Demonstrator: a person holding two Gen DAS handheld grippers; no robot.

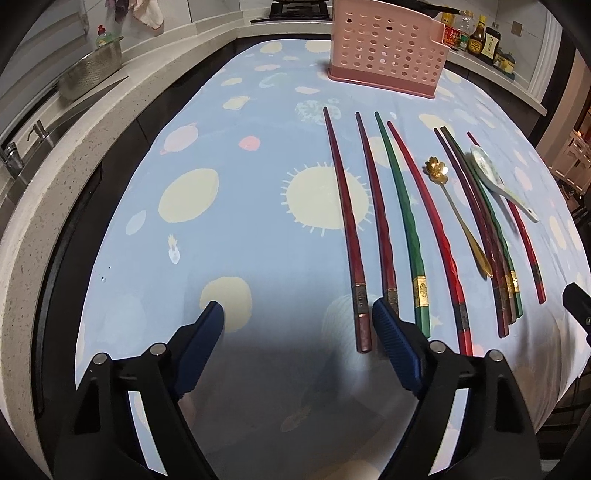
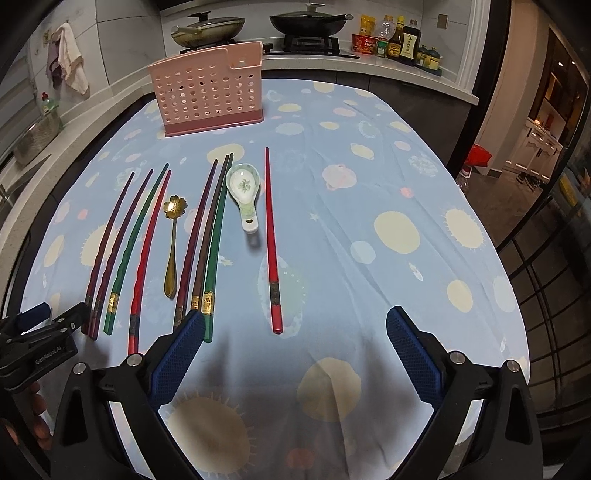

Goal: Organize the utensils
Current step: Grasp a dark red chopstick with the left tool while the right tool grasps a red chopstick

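Several red, dark red and green chopsticks (image 1: 406, 221) lie side by side on the blue patterned tablecloth (image 1: 240, 229); they also show in the right wrist view (image 2: 147, 251). A gold flower spoon (image 2: 172, 236) and a white ceramic spoon (image 2: 244, 192) lie among them. A lone red chopstick (image 2: 271, 243) lies right of the white spoon. A pink perforated utensil holder (image 2: 210, 90) stands at the far side. My left gripper (image 1: 297, 314) is open, above the cloth near the dark red chopsticks' ends. My right gripper (image 2: 295, 321) is open, near the lone red chopstick's end.
A stone counter (image 1: 48, 192) with a sink and a metal colander (image 1: 92, 72) runs along the left. A stove with two pans (image 2: 258, 26) and sauce bottles (image 2: 399, 40) stand on the counter behind the table. A doorway opens at the right.
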